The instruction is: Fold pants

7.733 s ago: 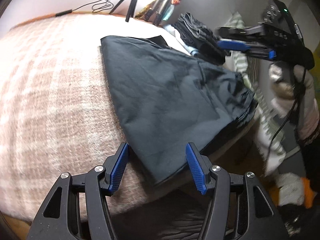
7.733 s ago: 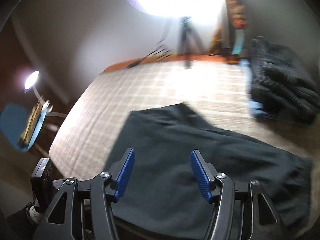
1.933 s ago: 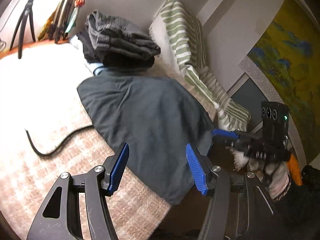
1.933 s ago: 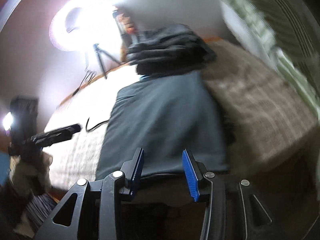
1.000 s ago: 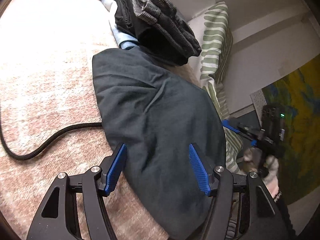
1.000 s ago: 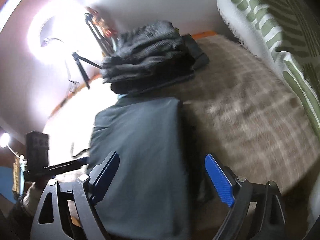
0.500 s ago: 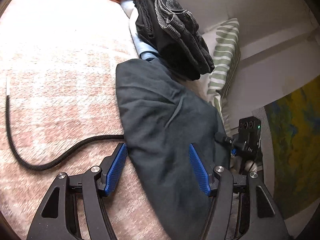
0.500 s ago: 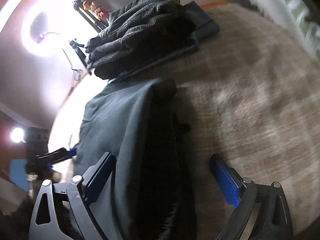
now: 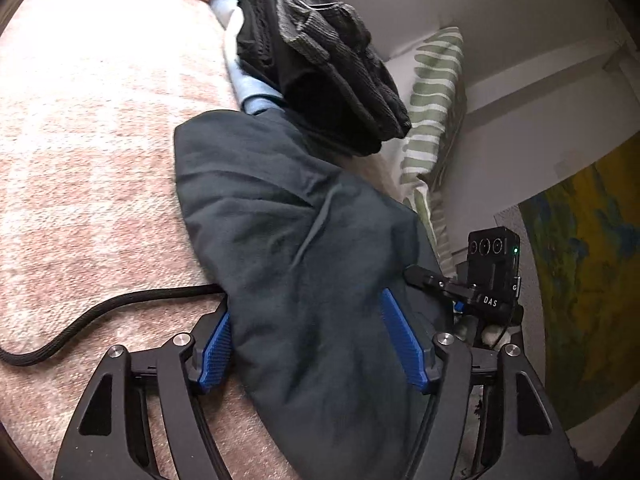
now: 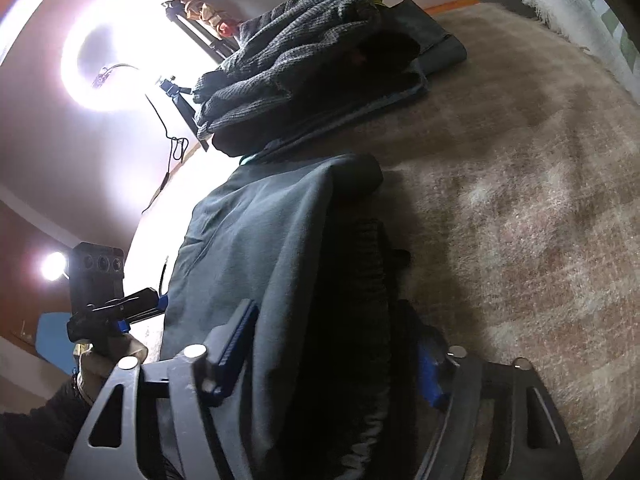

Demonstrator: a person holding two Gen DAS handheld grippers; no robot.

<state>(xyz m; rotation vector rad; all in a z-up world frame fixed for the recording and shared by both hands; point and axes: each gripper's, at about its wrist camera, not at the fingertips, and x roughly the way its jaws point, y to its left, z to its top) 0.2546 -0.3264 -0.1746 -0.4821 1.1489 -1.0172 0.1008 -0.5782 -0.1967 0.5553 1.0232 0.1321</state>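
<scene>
The dark grey pants (image 9: 288, 240) lie folded lengthwise on the pink plaid blanket (image 9: 80, 160). My left gripper (image 9: 312, 344) is open, its blue pads on either side of the near end of the pants. My right gripper (image 10: 336, 344) is open and straddles the other side of the pants (image 10: 260, 248), with dark layered cloth between its pads. Each gripper shows in the other's view, the right one (image 9: 432, 280) at the pants' far edge and the left one (image 10: 152, 304) at the left edge.
A stack of folded dark and grey clothes (image 9: 328, 60) lies just beyond the pants, also in the right wrist view (image 10: 304, 64). A black cable (image 9: 100, 312) runs over the blanket at the left. A green striped pillow (image 9: 432, 112) and a ring light (image 10: 112, 64) stand behind.
Both grippers have moved down and closer onto the pants. The cloth now lies between the pads of each. The pants have bunched up a little at the near end.
</scene>
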